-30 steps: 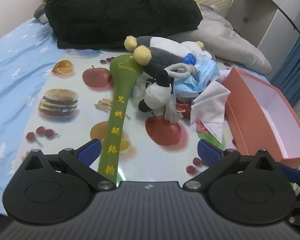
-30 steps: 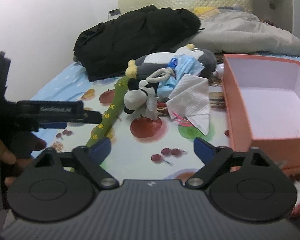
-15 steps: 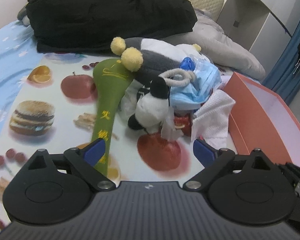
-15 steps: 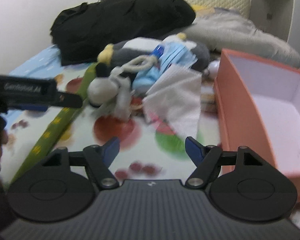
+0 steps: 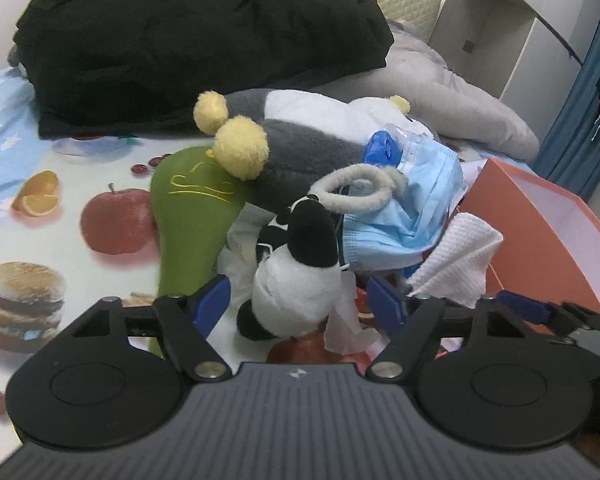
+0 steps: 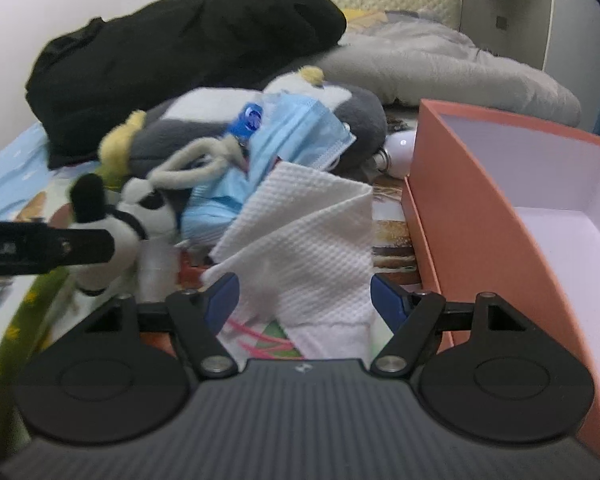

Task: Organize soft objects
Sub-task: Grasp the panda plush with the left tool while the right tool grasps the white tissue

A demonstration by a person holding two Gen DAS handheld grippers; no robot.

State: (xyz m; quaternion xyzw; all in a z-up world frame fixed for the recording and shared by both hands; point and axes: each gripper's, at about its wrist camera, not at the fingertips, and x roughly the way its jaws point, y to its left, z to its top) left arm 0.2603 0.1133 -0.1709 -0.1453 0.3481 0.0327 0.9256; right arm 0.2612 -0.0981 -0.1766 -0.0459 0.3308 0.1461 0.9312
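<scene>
Both grippers have closed in on the pile since a second ago. Left gripper [image 5: 298, 304], jaws just narrowing but not clamped, brackets the fuzzy black-and-white plush toy [image 5: 296, 276] lying on the glossy fruit-print mat [image 5: 108, 184]. Right gripper [image 6: 304, 300], unclenched, straddles the dimpled white paper towel [image 6: 300, 248] beside the salmon cardboard box [image 6: 472, 220]. A pleated blue mask [image 6: 300, 132] drapes the heap; the toy's underside is hidden.
</scene>
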